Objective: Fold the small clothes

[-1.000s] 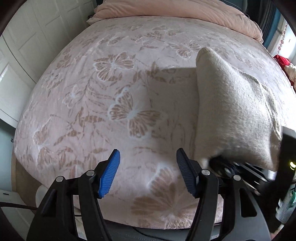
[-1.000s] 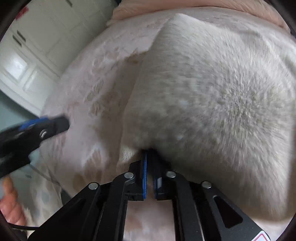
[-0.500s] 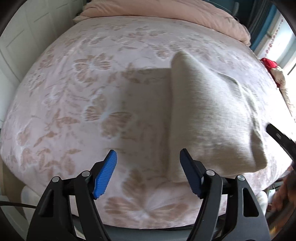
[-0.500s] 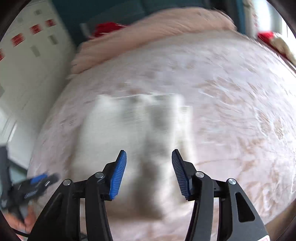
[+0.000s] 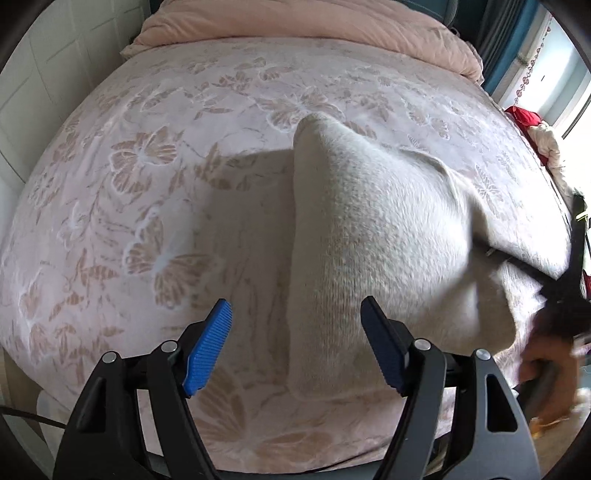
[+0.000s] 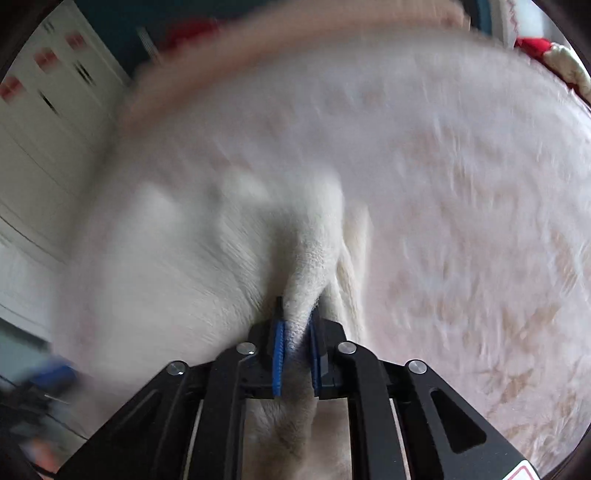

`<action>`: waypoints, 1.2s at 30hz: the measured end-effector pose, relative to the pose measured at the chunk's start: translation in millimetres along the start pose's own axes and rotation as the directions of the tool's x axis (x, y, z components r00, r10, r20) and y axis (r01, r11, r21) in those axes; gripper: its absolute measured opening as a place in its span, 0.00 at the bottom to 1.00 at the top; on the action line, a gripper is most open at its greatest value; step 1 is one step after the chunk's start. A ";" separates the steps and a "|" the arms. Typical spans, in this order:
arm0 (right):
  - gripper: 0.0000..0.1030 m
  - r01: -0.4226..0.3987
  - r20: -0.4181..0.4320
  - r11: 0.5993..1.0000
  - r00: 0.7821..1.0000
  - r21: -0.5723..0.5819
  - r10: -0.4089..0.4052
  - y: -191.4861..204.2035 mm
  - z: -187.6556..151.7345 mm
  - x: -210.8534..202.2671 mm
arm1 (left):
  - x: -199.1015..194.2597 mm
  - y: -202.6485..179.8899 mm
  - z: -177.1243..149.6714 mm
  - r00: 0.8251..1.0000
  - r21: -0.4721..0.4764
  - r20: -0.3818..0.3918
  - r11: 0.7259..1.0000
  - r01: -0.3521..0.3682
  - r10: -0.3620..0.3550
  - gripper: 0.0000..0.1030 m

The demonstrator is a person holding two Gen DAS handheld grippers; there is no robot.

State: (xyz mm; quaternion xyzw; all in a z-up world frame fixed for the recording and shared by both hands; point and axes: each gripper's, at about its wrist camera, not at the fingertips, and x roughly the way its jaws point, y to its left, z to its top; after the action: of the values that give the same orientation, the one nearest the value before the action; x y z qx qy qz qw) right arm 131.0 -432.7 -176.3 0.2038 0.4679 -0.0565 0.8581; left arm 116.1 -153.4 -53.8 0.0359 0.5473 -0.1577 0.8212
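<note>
A cream knitted garment (image 5: 376, 236) lies folded on the bed, right of centre in the left wrist view. My left gripper (image 5: 295, 343) is open and empty, hovering just in front of the garment's near left edge. My right gripper (image 6: 295, 332) is shut on a bunched edge of the cream garment (image 6: 221, 266) and lifts it; that view is blurred by motion. In the left wrist view the right gripper's black frame (image 5: 565, 273) shows at the garment's right side, where the cloth is raised.
The bed has a pink bedspread with butterflies (image 5: 155, 206). A peach duvet (image 5: 303, 22) lies along the far end. White cupboard doors (image 5: 44, 74) stand on the left. Red and white cloth (image 5: 535, 125) lies at the far right.
My right gripper, open half a second ago, has shut on the garment's right edge and lifts it. My left gripper stayed open and moved closer to the garment.
</note>
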 end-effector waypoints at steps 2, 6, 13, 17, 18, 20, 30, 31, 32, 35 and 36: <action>0.12 -0.032 0.062 0.999 0.998 0.012 0.031 5.2 0.8 -22.3 | 2.3 -5.8 2.3 1.000 0.014 -0.002 1.000 0.001 -0.001 0.68; 0.16 -0.073 0.206 0.997 0.976 -0.016 0.075 21.9 -5.9 -84.7 | 1.8 -17.3 5.5 1.000 0.053 0.019 0.999 -0.005 0.004 0.68; 0.09 -0.026 0.002 0.996 1.000 -0.086 0.026 23.0 -30.8 -15.7 | 25.9 -34.4 8.2 0.999 0.085 -0.015 0.996 -0.039 0.040 0.68; 0.12 -0.047 0.056 0.997 0.997 -0.063 0.050 28.5 -27.1 -40.5 | 30.0 -36.4 6.6 0.999 0.094 -0.015 0.994 -0.051 0.053 0.68; 0.12 -0.060 0.086 0.997 0.994 -0.056 0.065 27.9 -27.6 -52.9 | 29.7 -36.7 6.5 0.999 0.093 -0.016 0.994 -0.049 0.051 0.68; 0.15 -0.066 0.124 0.996 0.990 -0.053 0.072 24.3 -31.3 -70.2 | 29.6 -36.9 6.3 0.999 0.088 -0.019 0.995 -0.047 0.049 0.70; 0.68 0.010 0.125 1.000 0.992 -0.025 -0.007 -5.5 -57.9 -88.0 | 7.3 -2.8 9.7 0.984 -0.054 0.014 0.982 0.180 -0.179 0.84; 0.68 -0.007 0.118 1.000 0.993 -0.007 0.008 -8.3 -56.8 -87.0 | 7.8 2.2 10.1 0.985 -0.073 0.010 0.982 0.172 -0.172 0.84; 0.68 -0.043 0.124 0.999 0.991 0.007 0.042 -10.3 -54.2 -86.2 | 7.0 5.5 9.8 0.987 -0.083 0.013 0.983 0.163 -0.163 0.84; 0.68 -0.127 0.119 0.992 0.985 0.025 0.123 -6.7 -45.8 -79.7 | 4.2 8.3 7.6 0.989 -0.086 0.019 0.985 0.148 -0.147 0.84; 0.68 -0.133 0.090 0.990 0.988 0.038 0.129 -6.7 -39.8 -66.1 | 4.5 7.8 6.3 0.989 -0.085 0.015 0.986 0.145 -0.145 0.84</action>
State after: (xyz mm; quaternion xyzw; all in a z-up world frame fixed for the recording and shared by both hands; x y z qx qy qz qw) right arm 61.3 -429.0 -142.7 0.2504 0.4140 -0.0192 0.8749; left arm 125.5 -148.4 -56.2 -0.0400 0.5510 -0.1936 0.8107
